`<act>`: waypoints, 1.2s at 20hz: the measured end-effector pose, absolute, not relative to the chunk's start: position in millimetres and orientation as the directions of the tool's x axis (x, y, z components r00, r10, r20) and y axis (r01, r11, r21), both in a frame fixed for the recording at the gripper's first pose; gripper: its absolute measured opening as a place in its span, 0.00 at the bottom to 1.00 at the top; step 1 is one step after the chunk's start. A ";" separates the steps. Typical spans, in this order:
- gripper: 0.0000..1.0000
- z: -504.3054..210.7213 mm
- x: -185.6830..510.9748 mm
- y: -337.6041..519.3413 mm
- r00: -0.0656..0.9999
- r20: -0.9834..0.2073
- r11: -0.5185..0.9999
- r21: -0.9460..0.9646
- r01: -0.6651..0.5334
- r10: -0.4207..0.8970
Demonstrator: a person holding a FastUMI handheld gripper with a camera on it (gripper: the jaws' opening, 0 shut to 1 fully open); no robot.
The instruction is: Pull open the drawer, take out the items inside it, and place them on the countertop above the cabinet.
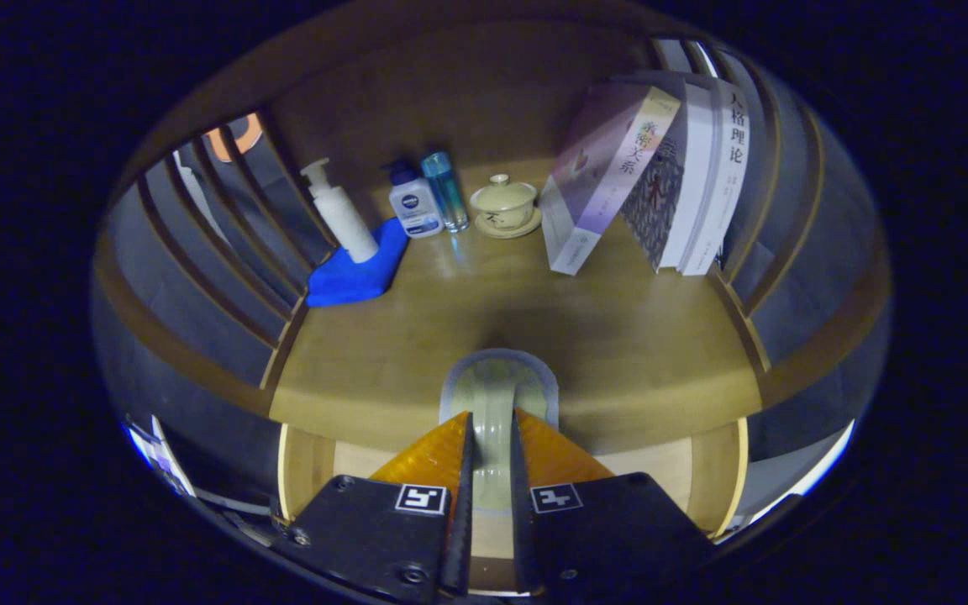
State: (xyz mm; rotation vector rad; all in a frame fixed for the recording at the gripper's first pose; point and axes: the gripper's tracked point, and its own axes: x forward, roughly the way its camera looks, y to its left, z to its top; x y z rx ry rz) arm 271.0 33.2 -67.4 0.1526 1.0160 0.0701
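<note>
Gripper view, looking forward along the claw (pixel 492 420): fingers drawn in narrow and pressing on both sides of a pale green item (pixel 497 382), soft-looking, grey-rimmed, exact kind hard to tell

Hovering right at the front lip of the tabletop (pixel 644 336), the item's far end reaching over the wood, its near end hanging above the open drawer (pixel 673 470) just below

Judging by that, sitting in the placing step: drawer out, one item lifted, not yet set down

Calling next, probably, for carrying a little further in past the edge, lowering until the item is lying flat on the bare wood, then easing the fingers apart; landing too near the lip risking a tumble back into the drawer

Beyond the fingers, plenty of bare wood, glinting a bit under the light

Standing along the back: a white pump bottle (pixel 339 214) resting on a blue cloth (pixel 354 273), a blue-capped bottle (pixel 414 203) just beside a slim teal bottle (pixel 445 189), a lidded teacup (pixel 504 202) on its saucer, and books (pixel 669 176) leaning together against the slatted side

Enclosing it all, a wooden back panel and slatted sides (pixel 215 244)
</note>
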 end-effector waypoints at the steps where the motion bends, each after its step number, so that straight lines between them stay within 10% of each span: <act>1: 0.23 -69.0 279.1 34.5 0.521 -0.843 0.985 0.171 0.020 0.136; 13: 0.26 -90.2 327.8 42.3 0.642 -0.749 0.980 0.197 -0.019 0.163; 17: 0.75 -75.6 325.6 47.6 0.715 -0.677 0.978 0.200 -0.053 0.177; 24: 0.83 -24.9 281.6 51.2 0.868 -0.483 0.993 0.074 -0.090 0.115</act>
